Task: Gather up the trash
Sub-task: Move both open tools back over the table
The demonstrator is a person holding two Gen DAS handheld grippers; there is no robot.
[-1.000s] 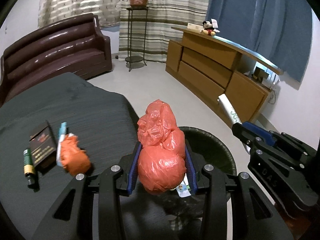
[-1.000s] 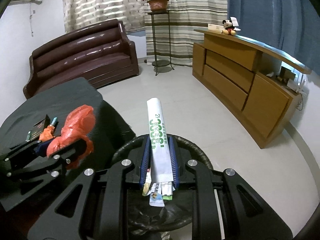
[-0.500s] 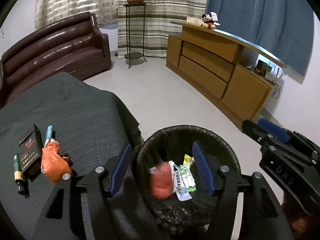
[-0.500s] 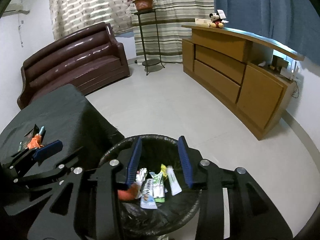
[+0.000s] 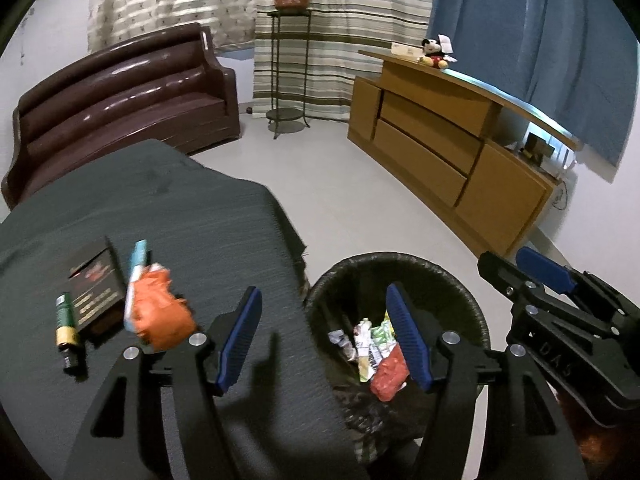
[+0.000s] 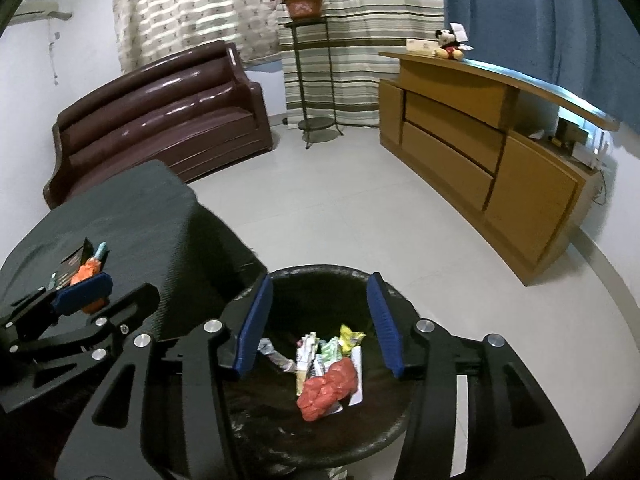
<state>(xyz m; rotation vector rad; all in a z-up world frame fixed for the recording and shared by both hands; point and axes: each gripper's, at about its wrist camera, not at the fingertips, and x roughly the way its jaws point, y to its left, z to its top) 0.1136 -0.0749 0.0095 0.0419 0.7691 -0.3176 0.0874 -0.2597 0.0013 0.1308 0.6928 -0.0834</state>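
Now, from the left wrist, the left claw (image 5: 322, 338) is wide open and holds nothing, hanging over the desk (image 5: 160, 208) edge and the black bin (image 5: 400, 264) just beside it. A red bag (image 5: 388, 374) lies in the bin with some wrappers (image 5: 370, 338). Near the desk's left edge an orange wad (image 5: 162, 316), a blue tube (image 5: 134, 276), a dark box (image 5: 94, 288) and a green battery (image 5: 66, 322) still wait, so the job looks about half done. From the right wrist, the right claw (image 6: 318, 322) is wide open and empty too, right above the bin (image 6: 320, 270). One second ago the left claw squeezed the red bag (image 6: 330, 390) and the right squeezed a white tube; both have dropped in.
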